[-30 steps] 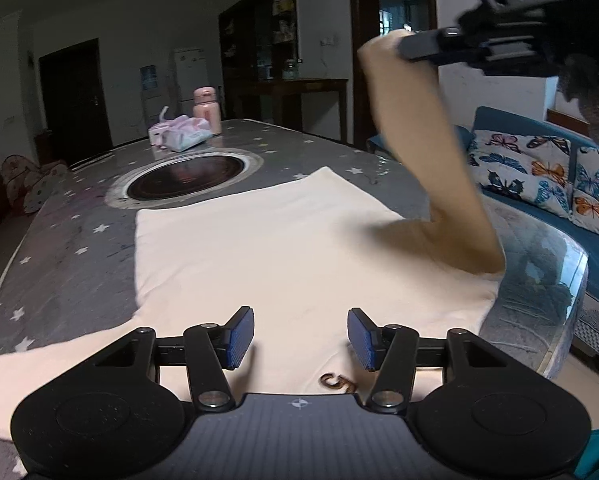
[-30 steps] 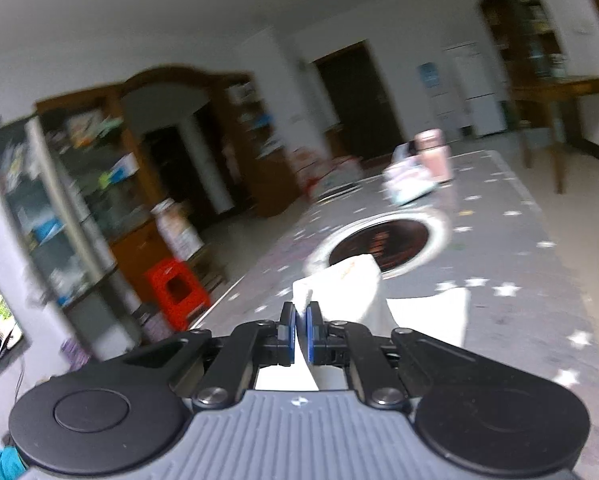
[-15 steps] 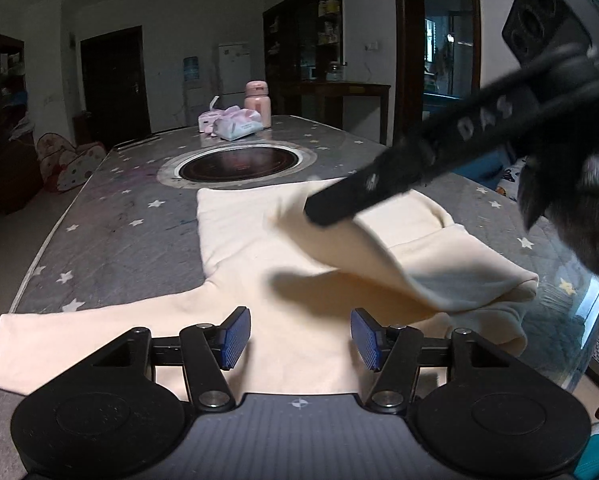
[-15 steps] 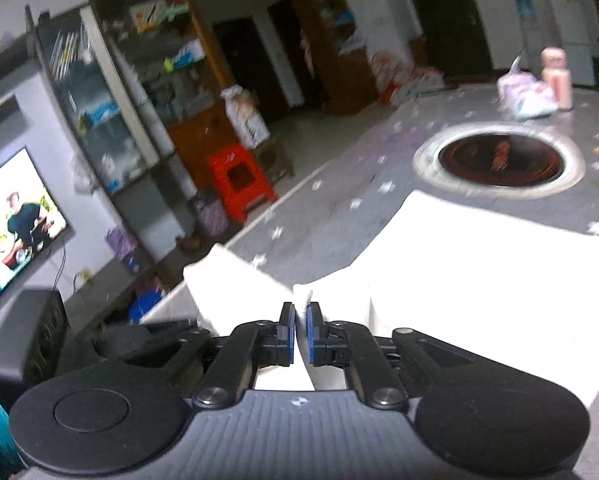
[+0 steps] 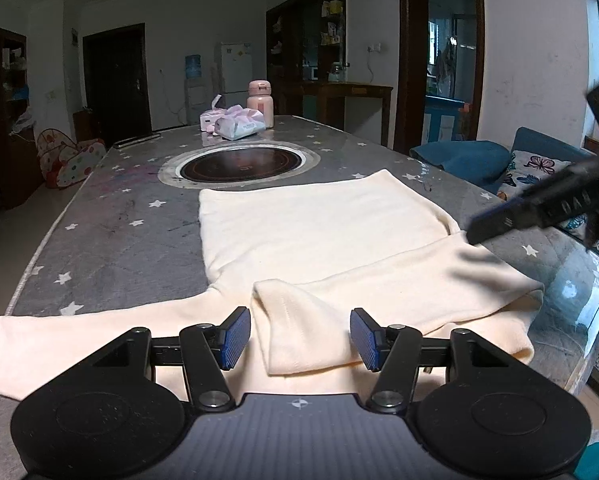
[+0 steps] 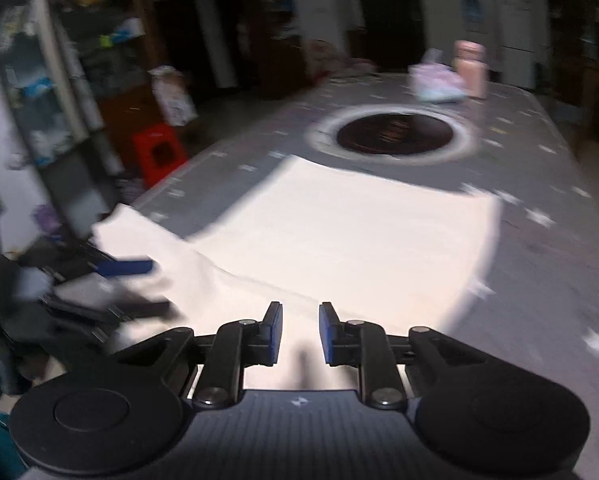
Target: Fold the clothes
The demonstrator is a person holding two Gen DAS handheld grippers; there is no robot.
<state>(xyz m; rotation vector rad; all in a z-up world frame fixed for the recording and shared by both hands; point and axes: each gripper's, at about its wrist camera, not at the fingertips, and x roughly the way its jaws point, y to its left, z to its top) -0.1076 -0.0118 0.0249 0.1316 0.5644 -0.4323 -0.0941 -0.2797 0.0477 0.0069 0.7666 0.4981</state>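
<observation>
A cream long-sleeved top (image 5: 319, 232) lies flat on the grey star-patterned table (image 5: 111, 232). Its right sleeve (image 5: 379, 300) is folded across the body, the cuff lying between my left gripper's open fingers. The left sleeve (image 5: 79, 332) stretches out to the left. My left gripper (image 5: 300, 336) is open and empty, low over the near edge. My right gripper (image 6: 300, 334) is open and empty over the top (image 6: 359, 232); it also shows at the right of the left wrist view (image 5: 539, 212).
A round dark cooktop (image 5: 239, 164) is set in the table beyond the top. A pink bottle (image 5: 260, 104) and tissue packs (image 5: 235, 124) stand at the far end. A blue sofa with butterfly cushions (image 5: 539, 164) is at right. A red stool (image 6: 159, 152) stands on the floor.
My right gripper carried the right sleeve over the body, laid it down, opened and drew back to the right. The left gripper stayed open and hardly moved.
</observation>
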